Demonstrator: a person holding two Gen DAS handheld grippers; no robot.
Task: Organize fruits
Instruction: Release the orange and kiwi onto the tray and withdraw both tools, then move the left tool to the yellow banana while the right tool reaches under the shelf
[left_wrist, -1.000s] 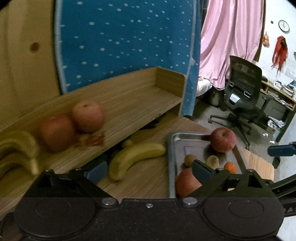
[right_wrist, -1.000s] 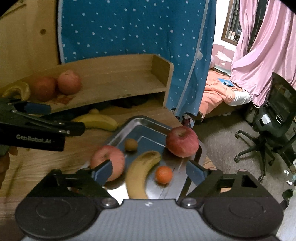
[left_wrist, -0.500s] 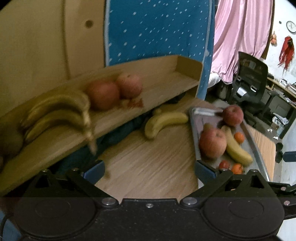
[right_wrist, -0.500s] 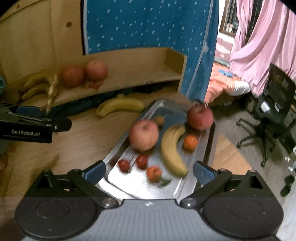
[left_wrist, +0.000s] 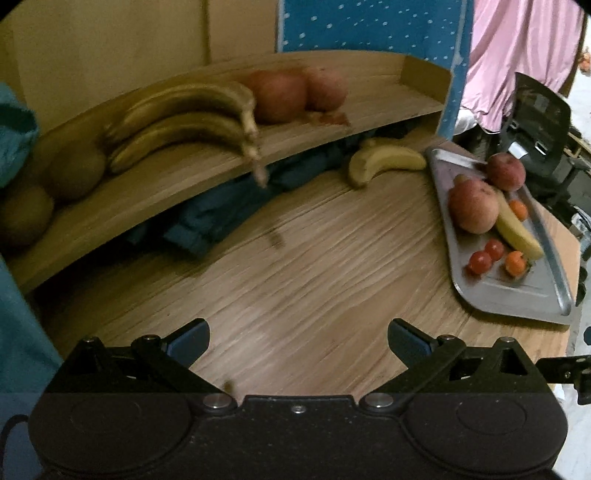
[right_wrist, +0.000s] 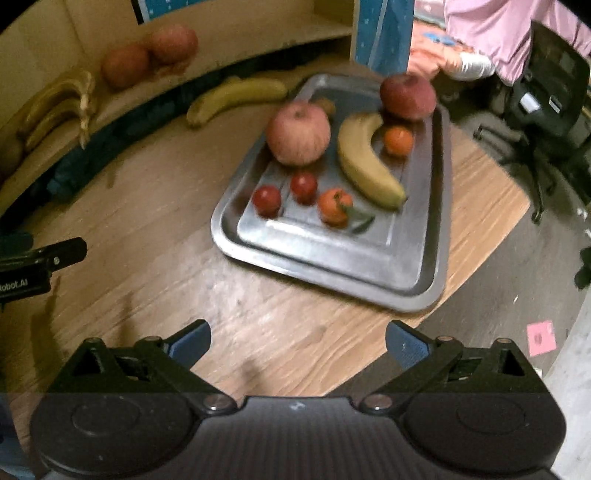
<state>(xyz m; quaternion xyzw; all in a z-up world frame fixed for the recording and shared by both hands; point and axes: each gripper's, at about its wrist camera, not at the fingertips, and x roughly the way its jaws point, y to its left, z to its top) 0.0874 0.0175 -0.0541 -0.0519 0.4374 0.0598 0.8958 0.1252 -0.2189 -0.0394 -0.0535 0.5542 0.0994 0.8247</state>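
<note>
Right wrist view: metal tray (right_wrist: 332, 266) sits centre frame on wooden table (right_wrist: 147, 229), long axis running lower left to upper right. On it: banana (right_wrist: 365, 162), long axis upper left to lower right, stem end at lower right; big apple (right_wrist: 298, 133) just left of it; darker apple (right_wrist: 408, 96) at the tray's far end. Loose banana (right_wrist: 236, 98) lies upper left on the table, roughly horizontal. Right gripper (right_wrist: 297, 341), bottom centre, jaws spread wide, nothing between. Left wrist view: left gripper (left_wrist: 298, 341) likewise gaping, empty, above bare table. Shelf (left_wrist: 221, 173), upper left, holds a banana bunch (left_wrist: 184, 122), stems pointing right.
</note>
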